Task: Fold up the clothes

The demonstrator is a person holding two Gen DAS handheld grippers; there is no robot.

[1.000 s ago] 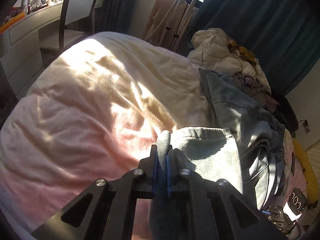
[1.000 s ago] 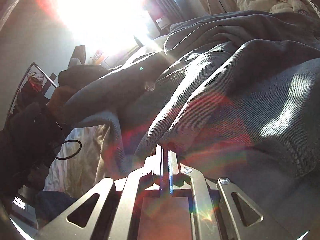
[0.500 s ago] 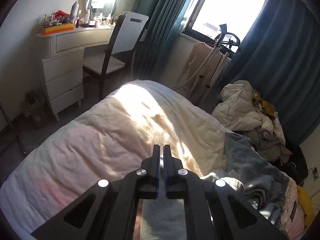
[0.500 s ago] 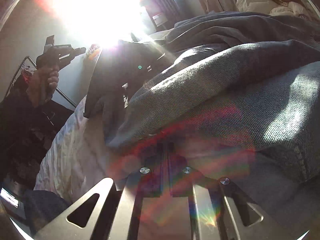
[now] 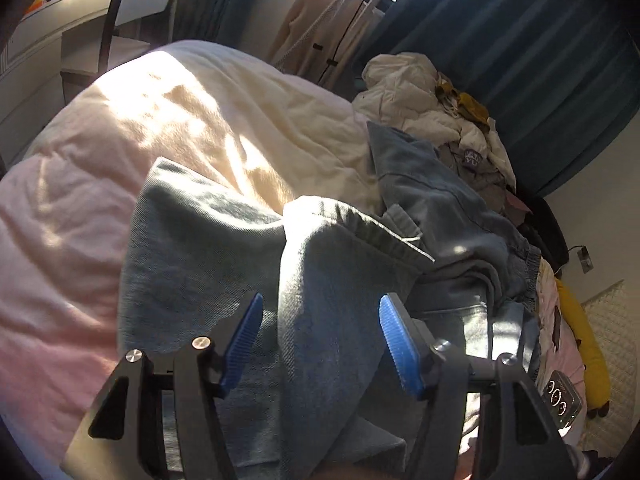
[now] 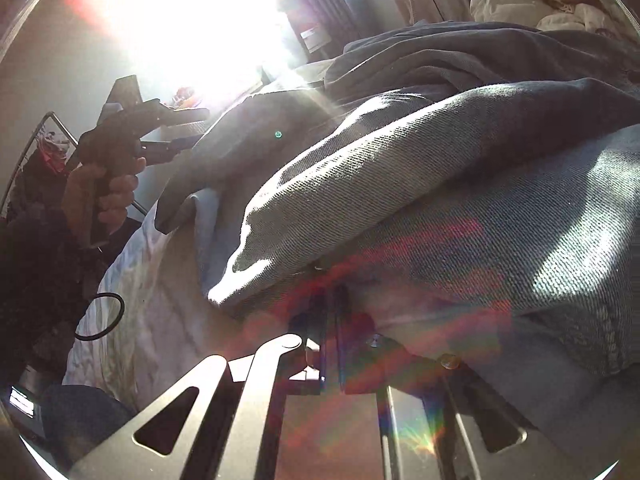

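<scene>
Opening left tool (image 5: pixel 320 340) since jeans (image 5: pixel 328 280) release

Cream duvet (image 5: pixel 208 120); blue curtain (image 5: pixel 540 60); white chair (image 5: pixel 136 4).

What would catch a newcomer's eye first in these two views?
The left gripper stands wide open, blue pads over a folded blue denim garment on the cream duvet. In the right wrist view, sun glare fills the upper left, and the right gripper looks shut on the denim.

Jeans (image 5: pixel 328 320): blue denim, matt, coarse twill weave. Bed cover (image 5: pixel 120 168): soft quilted cloth, cream-pink, matt. Left gripper (image 5: pixel 320 344): black matt frame, ribbed blue pads (image 5: pixel 400 344), bright metal screws.
</scene>
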